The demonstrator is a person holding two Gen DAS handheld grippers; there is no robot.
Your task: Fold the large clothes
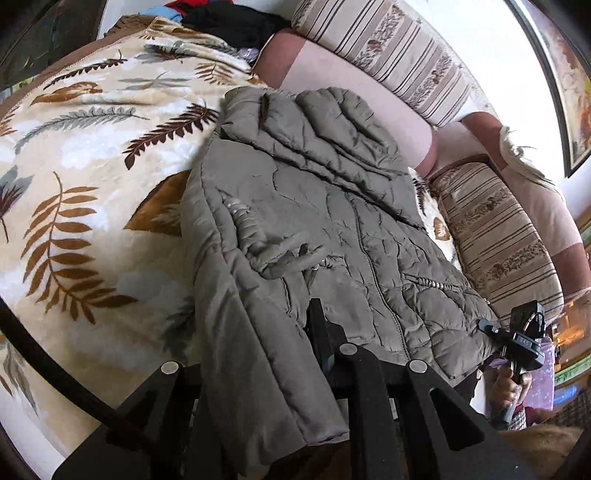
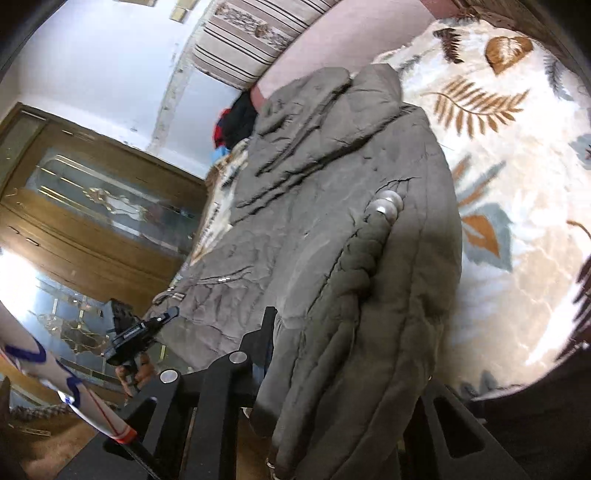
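Observation:
An olive-grey quilted jacket (image 1: 314, 221) lies on a leaf-patterned blanket (image 1: 85, 155) on a sofa, its hood end toward the backrest. My left gripper (image 1: 310, 332) is shut on the jacket's near hem, with fabric draped over the fingers. My right gripper (image 2: 295, 332) is shut on the jacket's (image 2: 332, 206) other hem corner, with a braided trim and snaps on the fabric just ahead. Each gripper also shows small in the other's view: the right one (image 1: 517, 339) and the left one (image 2: 140, 332).
Striped sofa cushions (image 1: 399, 55) and the pink backrest (image 1: 332, 70) lie behind the jacket. A pile of dark and red clothes (image 1: 221, 18) sits at the sofa's far end. A wooden cabinet with glass doors (image 2: 92, 206) stands across the room.

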